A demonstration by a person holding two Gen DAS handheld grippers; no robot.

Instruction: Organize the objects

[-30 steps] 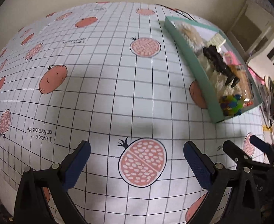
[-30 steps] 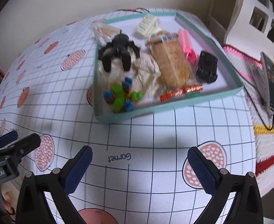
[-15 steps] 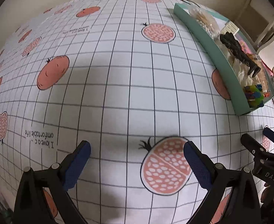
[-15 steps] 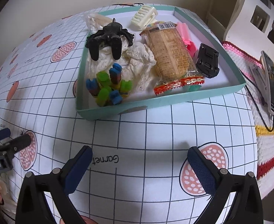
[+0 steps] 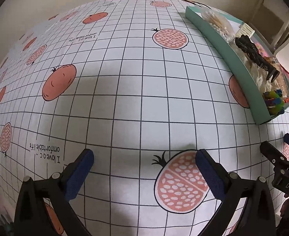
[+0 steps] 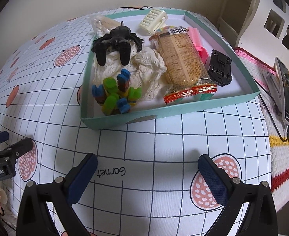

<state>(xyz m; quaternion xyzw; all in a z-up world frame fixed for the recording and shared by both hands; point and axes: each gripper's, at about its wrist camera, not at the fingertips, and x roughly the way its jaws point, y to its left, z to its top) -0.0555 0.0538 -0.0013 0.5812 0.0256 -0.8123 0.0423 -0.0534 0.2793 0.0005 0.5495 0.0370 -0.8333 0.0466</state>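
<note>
Both tongs gape empty: right tongs [image 6: 146,174] low over the surface [image 6: 164,147], facing the teal tray [image 6: 183,109] at 12 o'clock, probably choosing a pick. The tray's clutter includes a black spider toy [image 6: 114,43], colored blocks [image 6: 114,94] and a cracker pack [image 6: 181,59]. Left tongs [image 5: 144,169] hang over bare cloth with the tray at 2 o'clock, likely the sorting area.

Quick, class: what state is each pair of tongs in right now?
Left tongs: open, holding nothing, over the tablecloth.
Right tongs: open, holding nothing, short of the tray.

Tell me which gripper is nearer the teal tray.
Right. The right gripper faces the teal tray just ahead; the left gripper sits farther off, tray far to its right.
</note>
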